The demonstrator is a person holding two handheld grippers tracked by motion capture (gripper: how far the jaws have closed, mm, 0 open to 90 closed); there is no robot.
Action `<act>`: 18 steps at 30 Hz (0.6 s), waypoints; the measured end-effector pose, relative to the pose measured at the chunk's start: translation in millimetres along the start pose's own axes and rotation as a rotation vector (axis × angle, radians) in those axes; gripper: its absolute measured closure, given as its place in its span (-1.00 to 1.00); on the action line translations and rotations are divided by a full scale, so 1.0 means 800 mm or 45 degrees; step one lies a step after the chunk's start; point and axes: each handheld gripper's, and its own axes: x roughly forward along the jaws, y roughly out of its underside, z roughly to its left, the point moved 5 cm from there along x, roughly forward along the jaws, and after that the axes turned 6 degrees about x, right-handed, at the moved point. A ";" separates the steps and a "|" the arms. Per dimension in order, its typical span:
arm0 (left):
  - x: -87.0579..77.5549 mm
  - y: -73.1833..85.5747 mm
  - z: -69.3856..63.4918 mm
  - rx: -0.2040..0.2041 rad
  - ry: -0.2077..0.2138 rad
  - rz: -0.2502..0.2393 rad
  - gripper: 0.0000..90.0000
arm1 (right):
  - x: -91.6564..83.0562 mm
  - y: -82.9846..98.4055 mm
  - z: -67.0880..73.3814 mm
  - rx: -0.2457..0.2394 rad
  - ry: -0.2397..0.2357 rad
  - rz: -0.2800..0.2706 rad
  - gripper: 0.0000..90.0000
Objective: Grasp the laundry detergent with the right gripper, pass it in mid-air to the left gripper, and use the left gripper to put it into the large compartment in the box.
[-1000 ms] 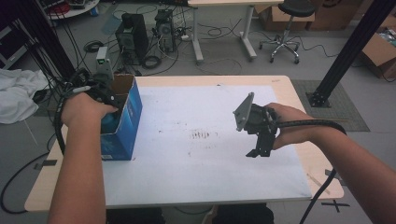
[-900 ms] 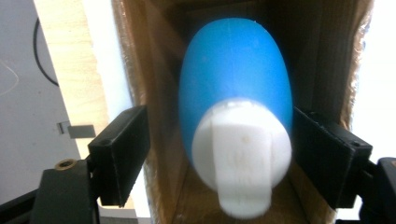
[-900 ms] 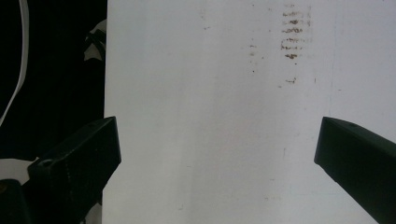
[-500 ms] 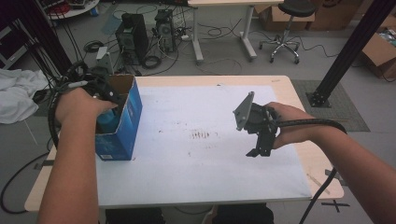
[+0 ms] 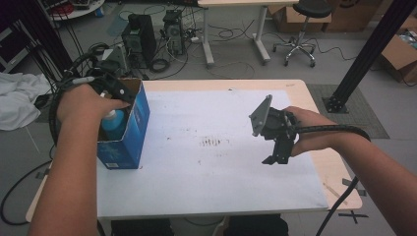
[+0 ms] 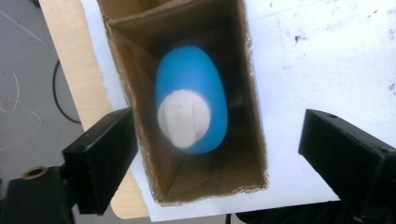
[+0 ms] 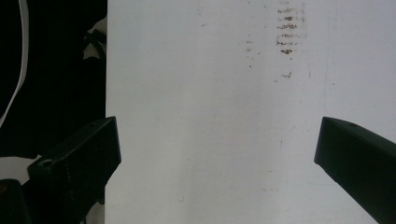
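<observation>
An open-topped blue cardboard box stands on the left side of the table. Inside it stands a blue bottle with a white cap. My left gripper hovers just above the box and points down into it. Its jaws have just been opening and now stand wide on either side of the box. The bottle lies below them, untouched. My right gripper hangs over the white sheet at the right, open, with nothing between its jaws.
A white sheet with a brown smudge covers most of the wooden table. On the floor behind are computer towers, cables and an office chair. A black post stands at the right.
My left hand has risen off the box and drawn back a little, and the blue bottle now shows inside the box. The right hand has kept still.
</observation>
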 end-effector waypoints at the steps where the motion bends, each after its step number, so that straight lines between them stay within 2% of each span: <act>1: -0.002 0.000 -0.001 0.002 0.003 0.000 -0.80 | 0.000 0.000 0.000 -0.002 0.001 0.001 -0.99; 5: -0.012 0.000 -0.004 0.040 0.006 -0.010 -0.85 | -0.001 0.000 0.000 0.002 0.002 -0.005 -0.99; 11: -0.025 -0.001 -0.017 0.131 0.028 -0.022 -0.95 | 0.000 0.002 0.000 0.006 -0.002 -0.001 -0.99; 14: -0.029 -0.002 -0.025 0.194 0.043 -0.019 -0.99 | 0.000 0.002 -0.001 0.010 -0.002 -0.001 -0.99; 16: -0.034 -0.004 -0.032 0.266 0.064 -0.037 -1.00 | -0.001 0.002 -0.002 0.013 -0.003 0.000 -0.99; 18: -0.037 -0.006 -0.040 0.315 0.086 -0.053 -1.00 | -0.003 0.002 -0.002 0.015 -0.003 0.001 -0.99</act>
